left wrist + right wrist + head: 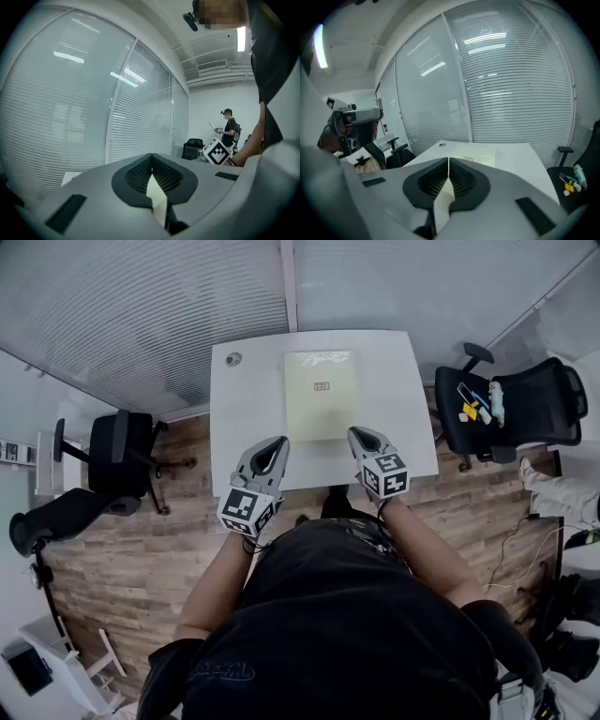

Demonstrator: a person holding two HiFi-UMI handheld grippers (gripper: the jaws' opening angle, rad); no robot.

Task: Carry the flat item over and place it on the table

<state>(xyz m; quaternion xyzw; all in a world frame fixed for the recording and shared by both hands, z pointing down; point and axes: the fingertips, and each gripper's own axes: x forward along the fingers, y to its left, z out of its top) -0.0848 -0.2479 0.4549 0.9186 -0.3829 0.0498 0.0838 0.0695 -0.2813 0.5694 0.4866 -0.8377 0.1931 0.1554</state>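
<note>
Hovering near flat item | left hand-held gripper, right hand-held gripper closed

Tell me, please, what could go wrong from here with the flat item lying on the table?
The shut right gripper hangs close to the near corner of the flat item; a careless swing might catch and skew it. The left gripper, also shut, is close to the other near corner over the table, so the same applies.
</note>
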